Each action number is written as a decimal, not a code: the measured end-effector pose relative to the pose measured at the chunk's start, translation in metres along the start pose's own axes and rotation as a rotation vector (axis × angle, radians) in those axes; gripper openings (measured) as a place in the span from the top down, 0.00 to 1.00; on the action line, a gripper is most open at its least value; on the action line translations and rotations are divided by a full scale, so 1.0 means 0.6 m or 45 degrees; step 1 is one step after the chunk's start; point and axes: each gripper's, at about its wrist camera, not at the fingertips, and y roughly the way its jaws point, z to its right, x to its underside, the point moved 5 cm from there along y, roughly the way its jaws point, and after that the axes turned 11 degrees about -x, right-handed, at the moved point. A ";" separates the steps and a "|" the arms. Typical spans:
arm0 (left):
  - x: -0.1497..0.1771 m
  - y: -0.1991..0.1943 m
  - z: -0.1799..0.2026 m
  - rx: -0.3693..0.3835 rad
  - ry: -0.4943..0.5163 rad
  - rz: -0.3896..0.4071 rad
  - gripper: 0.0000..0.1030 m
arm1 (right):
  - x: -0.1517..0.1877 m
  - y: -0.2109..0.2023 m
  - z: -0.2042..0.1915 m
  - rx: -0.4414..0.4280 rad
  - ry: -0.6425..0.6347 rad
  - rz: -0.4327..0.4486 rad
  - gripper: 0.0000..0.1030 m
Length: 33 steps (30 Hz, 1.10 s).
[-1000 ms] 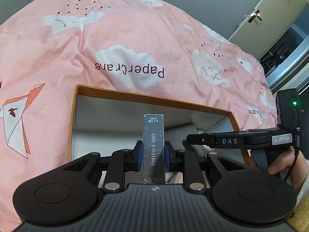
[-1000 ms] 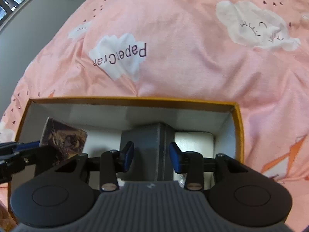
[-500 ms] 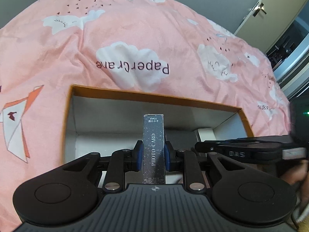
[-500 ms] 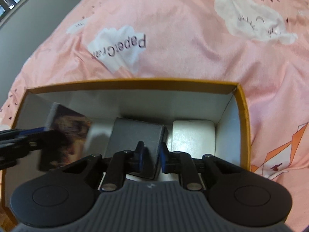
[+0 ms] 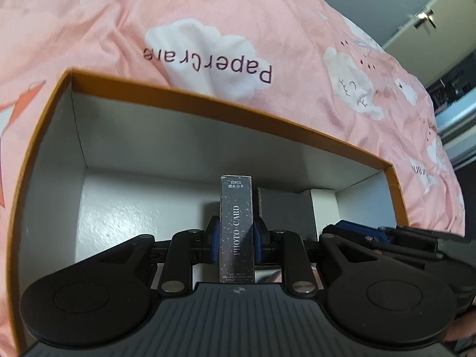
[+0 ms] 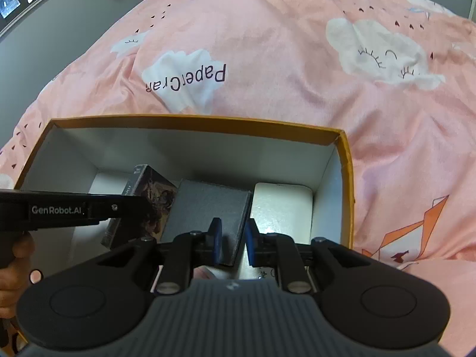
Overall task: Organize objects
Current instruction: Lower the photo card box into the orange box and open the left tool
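We see a shallow cardboard box with an orange rim and white inside walls (image 5: 208, 98) lying on a pink bedcover printed with white clouds and the words "PaperCrane" (image 5: 208, 44).

In the left wrist view, low at the centre, the left gripper (image 5: 237, 239) pinches a slim dark speckled carton lettered "PHOTO CARD" (image 5: 237, 229) — its blue pads (image 5: 214, 238) press on both narrow sides, and the carton stands upright inside the box.

In the right wrist view, the right gripper (image 6: 232, 242) sits low at the centre, its blue pads clamped on the near right edge of a flat dark grey box (image 6: 208, 208). This grey box lies in the cardboard box, between the dark carton at its left and a white rectangular block (image 6: 282, 205) at its right.

A hand (image 6: 15, 264) shows at the lower left edge, holding the left gripper's handle.
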 end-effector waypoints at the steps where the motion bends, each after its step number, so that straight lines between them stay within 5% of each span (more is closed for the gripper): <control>1: 0.000 0.002 -0.002 0.006 -0.017 -0.008 0.76 | 0.001 0.000 -0.001 0.004 -0.009 0.002 0.83; 11: -0.012 0.006 -0.014 0.028 0.015 -0.059 0.75 | 0.005 -0.005 -0.005 0.004 -0.017 0.012 0.82; 15: -0.011 -0.005 -0.008 -0.092 0.148 -0.020 0.61 | 0.006 -0.006 -0.006 0.008 -0.024 0.014 0.81; 20: -0.004 -0.010 -0.006 -0.197 0.284 -0.049 0.59 | 0.009 -0.007 -0.012 0.009 -0.045 0.016 0.75; 29: 0.010 0.020 -0.008 -0.258 0.294 -0.147 0.60 | 0.018 -0.001 -0.023 0.029 -0.122 -0.018 0.75; 33: 0.006 0.025 -0.010 -0.185 0.215 -0.161 0.75 | 0.020 0.003 -0.021 0.040 -0.139 -0.023 0.75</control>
